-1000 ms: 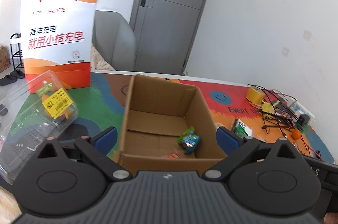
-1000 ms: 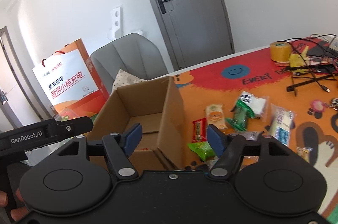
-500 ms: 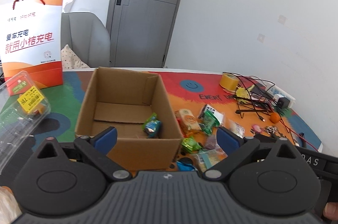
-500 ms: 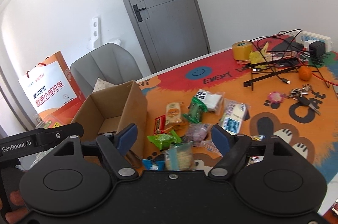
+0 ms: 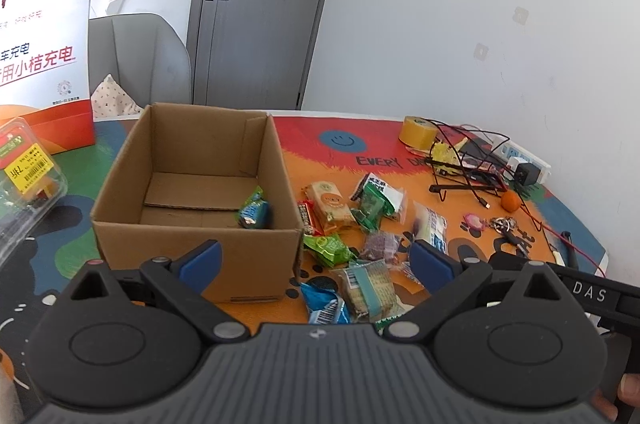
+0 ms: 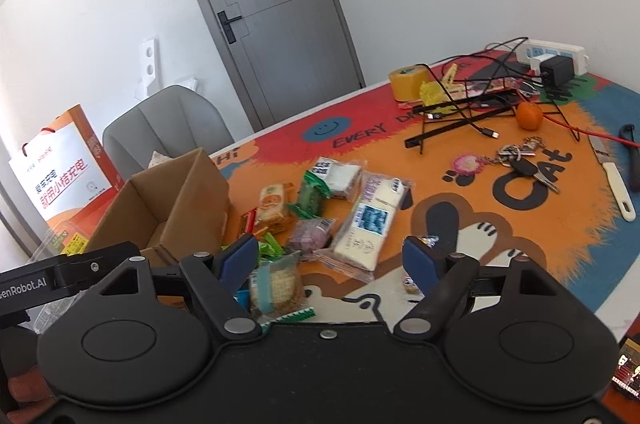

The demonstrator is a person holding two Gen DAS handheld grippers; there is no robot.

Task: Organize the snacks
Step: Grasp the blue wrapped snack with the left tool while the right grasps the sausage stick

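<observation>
Both grippers swing from cardboard box toward snack pile; right gripper fingers just widened, left gripper released, both empty. Centre one packet before clenching.

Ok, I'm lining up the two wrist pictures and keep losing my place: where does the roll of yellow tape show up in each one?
Left wrist: the roll of yellow tape sits right of centre, at the far edge of the mat, beside the tangle of black cables.
Right wrist: the tape is upper right of centre, again beside the cables.
Shared landmark: the blue smiley face printed on the mat, left of the tape in both.
</observation>
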